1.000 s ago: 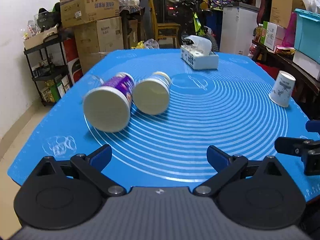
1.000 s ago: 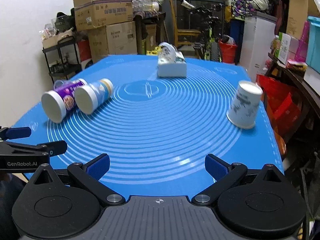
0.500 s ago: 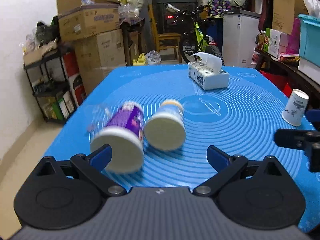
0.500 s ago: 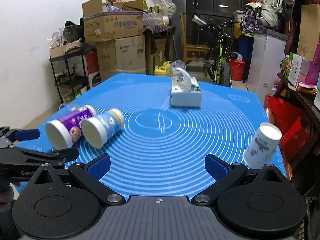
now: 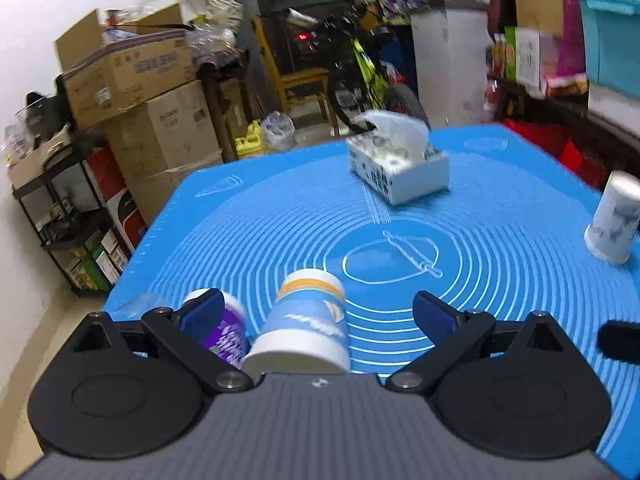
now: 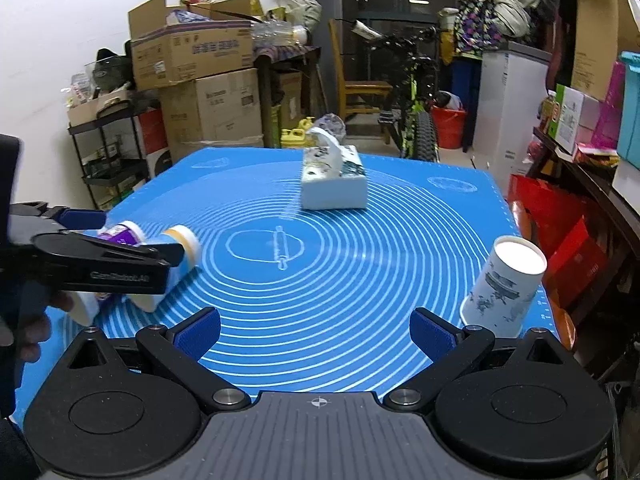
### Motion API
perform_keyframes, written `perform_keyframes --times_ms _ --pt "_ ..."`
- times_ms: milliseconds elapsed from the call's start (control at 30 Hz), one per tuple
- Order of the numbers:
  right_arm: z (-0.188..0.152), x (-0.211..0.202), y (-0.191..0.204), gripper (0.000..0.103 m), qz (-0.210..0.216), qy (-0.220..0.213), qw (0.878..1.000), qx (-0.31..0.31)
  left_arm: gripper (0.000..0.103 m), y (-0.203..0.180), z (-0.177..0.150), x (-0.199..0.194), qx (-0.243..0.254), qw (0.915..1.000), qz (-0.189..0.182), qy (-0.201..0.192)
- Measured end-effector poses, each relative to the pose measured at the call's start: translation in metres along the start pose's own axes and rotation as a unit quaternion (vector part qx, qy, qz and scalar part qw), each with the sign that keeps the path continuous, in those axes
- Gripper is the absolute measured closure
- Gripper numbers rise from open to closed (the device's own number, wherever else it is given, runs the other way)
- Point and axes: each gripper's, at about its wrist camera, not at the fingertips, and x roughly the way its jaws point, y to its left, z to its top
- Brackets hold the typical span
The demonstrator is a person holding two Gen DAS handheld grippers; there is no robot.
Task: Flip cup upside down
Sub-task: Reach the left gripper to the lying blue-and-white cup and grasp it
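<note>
A white paper cup point(image 6: 505, 288) with grey print stands upside down at the right edge of the blue mat point(image 6: 340, 280); it also shows in the left wrist view point(image 5: 614, 218). Two cups lie on their sides at the left: a blue and white one point(image 5: 304, 326) and a purple one point(image 5: 224, 330). My left gripper point(image 5: 318, 312) is open, its jaws on either side of the blue and white cup. In the right wrist view the left gripper point(image 6: 116, 248) hides part of both lying cups. My right gripper point(image 6: 316, 332) is open and empty over the mat's near edge.
A tissue box point(image 6: 334, 184) stands at the back middle of the mat. Cardboard boxes point(image 6: 200, 80), a black shelf, a chair and a bicycle stand beyond the table. Cluttered shelves line the right side.
My left gripper moved forward over the two lying cups, so the blue and white cup now sits between its open jaws. My right gripper drew back and tilted slightly; the cups did not move.
</note>
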Motion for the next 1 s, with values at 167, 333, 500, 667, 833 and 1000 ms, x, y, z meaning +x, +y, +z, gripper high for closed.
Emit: perform_keyframes --times_ms 167,333,500,667,833,1000 --pt "-0.003 0.007 -0.013 0.002 -0.009 0.008 1.000 0.009 0.004 -0.005 0.002 0.030 0.005 0.9989 0.024 0.041" --pt "-0.006 0.012 -0.027 0.002 -0.016 0.013 1.000 0.021 0.013 -0.003 -0.002 0.046 -0.004 0.9965 0.030 0.078" --pt "-0.010 0.014 -0.034 0.002 -0.019 0.016 0.999 0.029 0.025 -0.003 -0.003 0.048 0.003 0.9944 0.068 0.081" --pt "-0.012 0.012 -0.034 0.002 -0.019 0.016 0.999 0.031 0.036 0.004 -0.001 0.048 -0.010 0.9937 0.074 0.084" --pt "-0.012 0.008 -0.032 0.002 -0.021 0.014 0.999 0.028 0.039 0.001 0.000 0.037 -0.018 0.9955 0.062 0.070" --pt "-0.009 0.000 -0.035 0.002 -0.024 0.004 0.999 0.029 0.040 -0.013 0.008 0.012 -0.022 0.9981 0.029 0.050"
